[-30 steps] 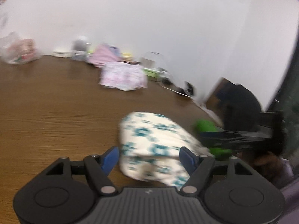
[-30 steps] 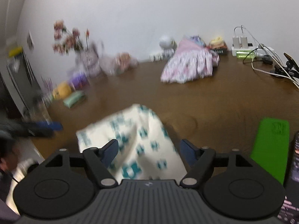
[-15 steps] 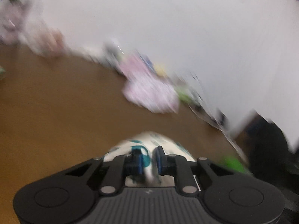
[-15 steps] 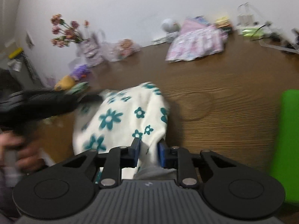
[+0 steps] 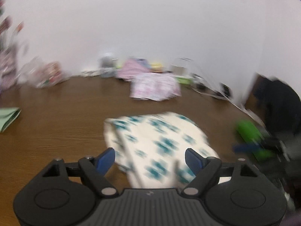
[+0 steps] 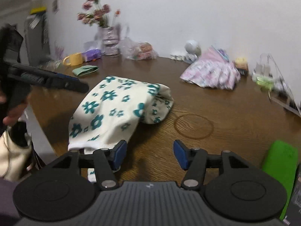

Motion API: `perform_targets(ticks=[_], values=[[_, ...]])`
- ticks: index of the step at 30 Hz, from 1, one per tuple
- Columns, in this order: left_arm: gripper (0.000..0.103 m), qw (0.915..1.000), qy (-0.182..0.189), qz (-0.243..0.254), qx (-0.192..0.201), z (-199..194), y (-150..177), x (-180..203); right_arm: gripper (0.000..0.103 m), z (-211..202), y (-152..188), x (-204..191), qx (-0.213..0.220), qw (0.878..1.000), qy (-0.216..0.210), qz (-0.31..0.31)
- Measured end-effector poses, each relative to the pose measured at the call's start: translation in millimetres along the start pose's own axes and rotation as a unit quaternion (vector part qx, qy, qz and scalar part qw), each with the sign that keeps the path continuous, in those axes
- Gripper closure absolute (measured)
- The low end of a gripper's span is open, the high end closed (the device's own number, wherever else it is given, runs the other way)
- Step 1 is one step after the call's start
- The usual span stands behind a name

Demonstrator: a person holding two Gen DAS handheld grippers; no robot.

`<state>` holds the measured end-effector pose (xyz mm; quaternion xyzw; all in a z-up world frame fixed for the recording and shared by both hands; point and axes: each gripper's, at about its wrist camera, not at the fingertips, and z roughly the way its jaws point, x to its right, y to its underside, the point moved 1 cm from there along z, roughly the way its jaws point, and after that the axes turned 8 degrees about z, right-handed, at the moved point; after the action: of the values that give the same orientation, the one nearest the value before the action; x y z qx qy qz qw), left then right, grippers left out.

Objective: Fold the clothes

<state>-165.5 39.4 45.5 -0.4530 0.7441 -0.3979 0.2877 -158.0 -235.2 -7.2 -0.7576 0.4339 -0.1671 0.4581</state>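
Closest in, the right gripper (image 6: 149,153) has its jaws partly apart and opening. Nothing is between them, only bare table (image 6: 235,116). The cloth (image 6: 112,113) lies just beside its left finger, off to one side.

The left gripper (image 5: 150,157) has its jaws wide and opening too. The cloth (image 5: 160,143) lies in front of them and shows between the fingers, but the pads do not press on it, as far as the blur lets me see. So neither gripper holds anything.

The cloth is cream with teal flowers. It sits near the table's front edge, doubled over, with a puffy lump at its far end.

I think the fold has just been let go. To do this well, the grippers should lift away gently so no finger drags the top layer. Then the lump should be pressed flat and the edges lined up.

Farther back lie a green folded cloth (image 6: 85,70) and a pink dress (image 6: 210,73). By the wall stand a yellow cup (image 6: 74,59) and flowers (image 6: 97,17).
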Motion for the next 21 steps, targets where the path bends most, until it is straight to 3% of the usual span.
perform_targets(ticks=[3,6,7,10,12,16,21], values=[[0.022,0.9976,0.012,0.068,0.000,1,15,41,0.047,-3,3,-13,0.011,0.999,-0.043,-0.023],[0.022,0.9957,0.023,0.090,0.001,4,28,59,0.047,3,9,-27,-0.003,0.997,-0.043,-0.063],[0.022,0.9953,0.020,0.094,0.000,6,31,62,0.054,3,9,-29,-0.004,0.996,-0.043,-0.072],[0.028,0.9943,-0.021,0.103,-0.016,19,39,61,0.088,3,6,-30,0.003,0.997,-0.042,-0.058],[0.038,0.9943,-0.043,0.095,-0.023,26,43,58,0.092,2,3,-29,0.014,0.999,-0.034,-0.033],[0.039,0.9918,-0.080,0.099,-0.008,22,49,61,0.096,-6,-10,-33,0.048,0.998,-0.049,0.010],[0.039,0.9948,-0.068,0.066,0.037,12,46,65,0.097,5,-20,-44,0.047,0.996,-0.066,0.027]])
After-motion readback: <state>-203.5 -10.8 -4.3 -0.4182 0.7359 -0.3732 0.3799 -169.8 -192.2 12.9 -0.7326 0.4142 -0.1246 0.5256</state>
